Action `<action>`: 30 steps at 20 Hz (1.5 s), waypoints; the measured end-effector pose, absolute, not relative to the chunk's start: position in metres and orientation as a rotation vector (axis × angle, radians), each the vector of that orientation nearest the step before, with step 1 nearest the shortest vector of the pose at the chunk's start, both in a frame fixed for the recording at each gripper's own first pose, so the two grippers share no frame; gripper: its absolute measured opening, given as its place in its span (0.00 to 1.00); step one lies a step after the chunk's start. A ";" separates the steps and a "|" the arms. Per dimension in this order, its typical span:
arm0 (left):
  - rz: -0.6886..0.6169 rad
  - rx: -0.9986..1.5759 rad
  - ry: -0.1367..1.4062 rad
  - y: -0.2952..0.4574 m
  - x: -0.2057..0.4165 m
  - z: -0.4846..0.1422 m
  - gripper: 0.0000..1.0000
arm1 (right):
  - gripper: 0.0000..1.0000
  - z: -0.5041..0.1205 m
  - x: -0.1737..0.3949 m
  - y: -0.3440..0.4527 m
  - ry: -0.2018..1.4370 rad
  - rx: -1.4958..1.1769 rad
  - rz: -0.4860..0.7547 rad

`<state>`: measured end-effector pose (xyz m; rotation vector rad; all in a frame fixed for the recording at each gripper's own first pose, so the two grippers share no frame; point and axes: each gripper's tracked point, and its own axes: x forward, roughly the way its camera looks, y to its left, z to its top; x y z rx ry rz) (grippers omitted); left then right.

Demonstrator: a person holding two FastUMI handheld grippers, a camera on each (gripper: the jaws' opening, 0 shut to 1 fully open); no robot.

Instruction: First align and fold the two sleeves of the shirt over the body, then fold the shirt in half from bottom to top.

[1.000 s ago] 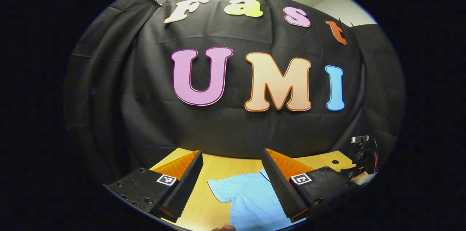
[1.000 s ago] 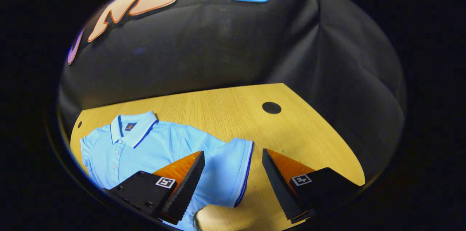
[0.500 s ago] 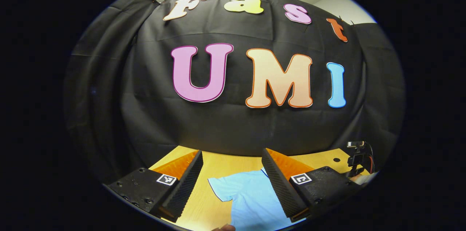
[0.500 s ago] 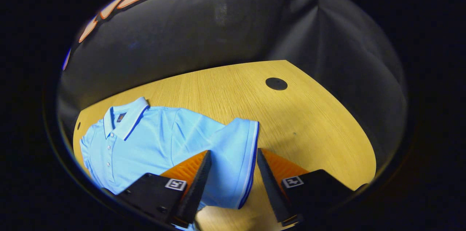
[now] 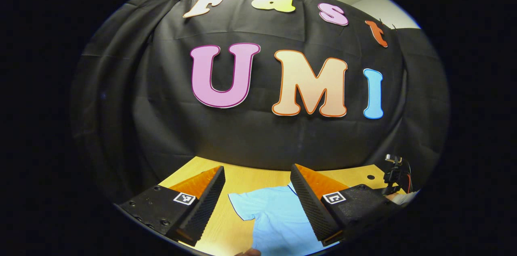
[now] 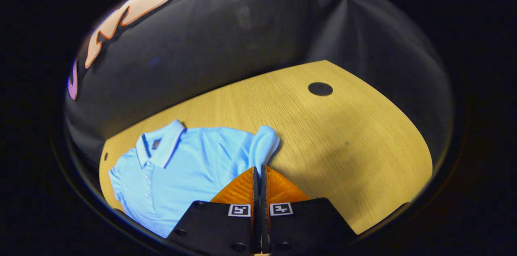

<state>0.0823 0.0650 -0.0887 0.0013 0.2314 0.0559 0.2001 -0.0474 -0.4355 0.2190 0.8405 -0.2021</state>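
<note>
Light-blue polo shirt (image 6: 190, 175) spread flat on the wooden desk (image 6: 323, 139), toward the desk's left side in the right gripper view, collar toward the back edge by the black cloth wall (image 6: 242, 38). White-and-dark trim along the collar, small dark patch inside the neck, row of buttons down the placket. Right claw (image 6: 259, 171) clenched, fingers pressed together on the edge of the near sleeve (image 6: 264, 147); sleeve bunched and lifted into a rounded fold just beyond the fingertips, standing up from the desk beside the shirt body. Bare wood to the right of the sleeve, out to a round black grommet (image 6: 320, 89) near the desk's far right corner.

Seen from the left gripper view: left claw (image 5: 257, 175) released, fingers spread wide apart, gripping nothing, poised above the desk (image 5: 242, 179) and aimed mostly at the cloth wall (image 5: 258, 135). Other short sleeve (image 5: 242, 203) and part of the shirt (image 5: 278, 219) body lying flat on the wood between and below the fingers, apart from both. Right claw's body and cables (image 5: 396, 173) far off near the right edge of the desk, jaws hidden there. Sliver of a fingertip (image 5: 248, 252) at the very bottom edge.
</note>
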 end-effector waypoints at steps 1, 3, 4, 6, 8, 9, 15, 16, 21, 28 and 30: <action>0.055 0.005 0.229 0.065 0.082 -0.089 0.98 | 0.03 -0.425 0.207 -0.037 0.815 0.246 -0.188; 0.048 -0.001 0.224 0.064 0.082 -0.088 0.98 | 0.03 -0.418 0.210 -0.016 0.813 0.297 -0.161; 0.046 -0.004 0.226 0.064 0.082 -0.088 0.98 | 0.03 -0.417 0.212 -0.005 0.808 0.321 -0.148; 0.041 -0.011 0.232 0.064 0.082 -0.090 0.98 | 0.03 -0.420 0.211 0.020 0.813 0.364 -0.114; 0.044 -0.015 0.239 0.066 0.082 -0.091 0.98 | 0.03 -0.425 0.208 0.050 0.828 0.419 -0.066; 0.053 -0.015 0.242 0.067 0.082 -0.092 0.98 | 0.03 -0.428 0.206 0.062 0.837 0.444 -0.051; 0.104 -0.037 0.275 0.096 0.073 -0.106 0.98 | 0.03 -0.455 0.196 0.101 0.901 0.460 -0.019; 0.114 -0.044 0.284 0.099 0.072 -0.109 0.98 | 0.03 -0.458 0.194 0.106 0.911 0.469 -0.017; 0.134 -0.055 0.296 0.109 0.072 -0.116 0.99 | 0.24 -0.449 0.185 0.128 0.958 0.560 0.026; 0.115 -0.054 0.322 0.109 0.098 -0.148 0.98 | 0.95 -0.396 0.175 0.111 0.842 0.455 0.091; 0.100 -0.056 0.339 0.106 0.111 -0.165 0.98 | 0.95 -0.387 0.169 0.096 0.818 0.408 0.088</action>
